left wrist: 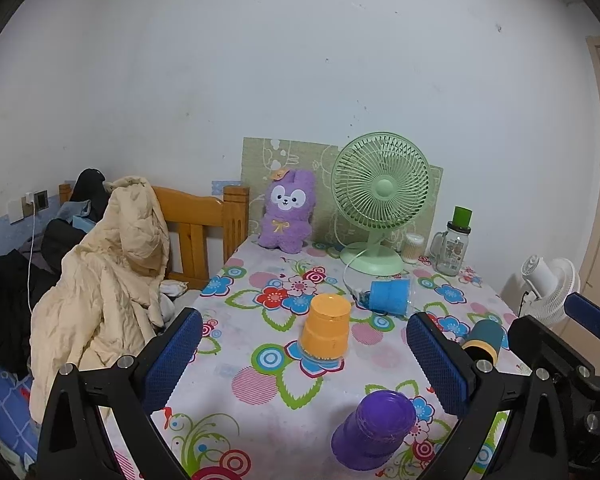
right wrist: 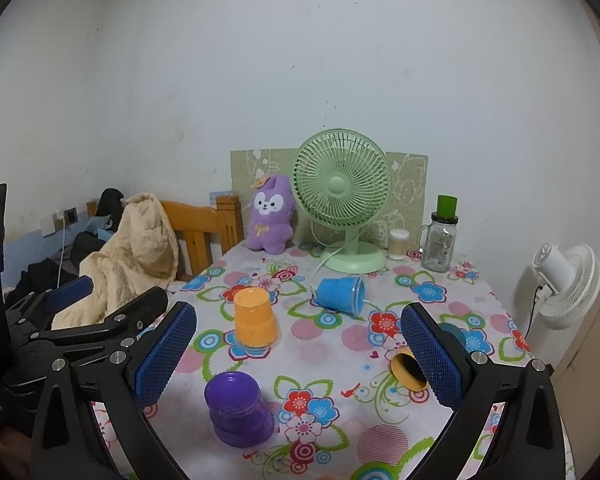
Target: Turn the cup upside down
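Several plastic cups are on the flowered tablecloth (left wrist: 260, 392). An orange cup (left wrist: 326, 327) (right wrist: 255, 317) stands upside down in the middle. A purple cup (left wrist: 374, 436) (right wrist: 238, 408) stands upside down at the near edge. A blue cup (left wrist: 390, 297) (right wrist: 340, 290) lies on its side near the fan. A dark teal cup with a yellow rim (left wrist: 483, 341) (right wrist: 410, 364) lies on its side at the right, partly hidden by a finger. My left gripper (left wrist: 304, 364) is open and empty above the near table. My right gripper (right wrist: 298, 358) is open and empty too.
A green desk fan (left wrist: 380, 200), a purple plush toy (left wrist: 288, 212), a jar of cotton swabs (left wrist: 414, 247) and a glass jar with a green lid (left wrist: 454, 246) stand at the back. A bed with a beige jacket (left wrist: 108, 276) is left. A white fan (left wrist: 548, 288) is right.
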The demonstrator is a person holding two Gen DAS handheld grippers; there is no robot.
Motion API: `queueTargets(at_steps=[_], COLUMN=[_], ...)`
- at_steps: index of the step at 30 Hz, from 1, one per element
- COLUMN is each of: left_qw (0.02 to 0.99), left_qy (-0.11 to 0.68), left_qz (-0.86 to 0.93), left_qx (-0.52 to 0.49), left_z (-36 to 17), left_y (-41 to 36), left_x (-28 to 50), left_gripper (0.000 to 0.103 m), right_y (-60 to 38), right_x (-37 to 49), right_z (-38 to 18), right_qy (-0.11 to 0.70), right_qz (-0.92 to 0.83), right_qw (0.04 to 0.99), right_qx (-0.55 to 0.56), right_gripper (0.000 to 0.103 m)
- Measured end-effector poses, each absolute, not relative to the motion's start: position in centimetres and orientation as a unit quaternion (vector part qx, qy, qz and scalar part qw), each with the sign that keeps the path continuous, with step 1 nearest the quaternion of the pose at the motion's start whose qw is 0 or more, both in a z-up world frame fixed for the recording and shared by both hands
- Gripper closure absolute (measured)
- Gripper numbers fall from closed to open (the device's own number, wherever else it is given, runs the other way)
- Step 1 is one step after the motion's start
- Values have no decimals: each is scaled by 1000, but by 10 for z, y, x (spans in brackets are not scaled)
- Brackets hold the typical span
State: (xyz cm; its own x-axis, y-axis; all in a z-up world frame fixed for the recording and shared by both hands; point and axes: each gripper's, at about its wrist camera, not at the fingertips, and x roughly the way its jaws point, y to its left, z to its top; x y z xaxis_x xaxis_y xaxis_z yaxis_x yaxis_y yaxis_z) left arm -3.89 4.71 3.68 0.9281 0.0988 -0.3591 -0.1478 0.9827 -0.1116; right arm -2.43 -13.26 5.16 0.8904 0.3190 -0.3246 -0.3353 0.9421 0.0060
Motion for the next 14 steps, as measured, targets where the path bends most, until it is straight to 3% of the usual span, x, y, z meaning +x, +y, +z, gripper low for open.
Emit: queueTargets(at_steps=[14], left_qw=[975], left_qy=[197], left_qz=[67], left_qx=[-73], left_z=[31], left_y=[50], left_x=[-28], left_gripper=[0], right_y=[-141], right_x=[-16], right_z=[43], right_qy=[176], right_qz=[172], right_qw=[969], right_qx=[-13], right_gripper=[0])
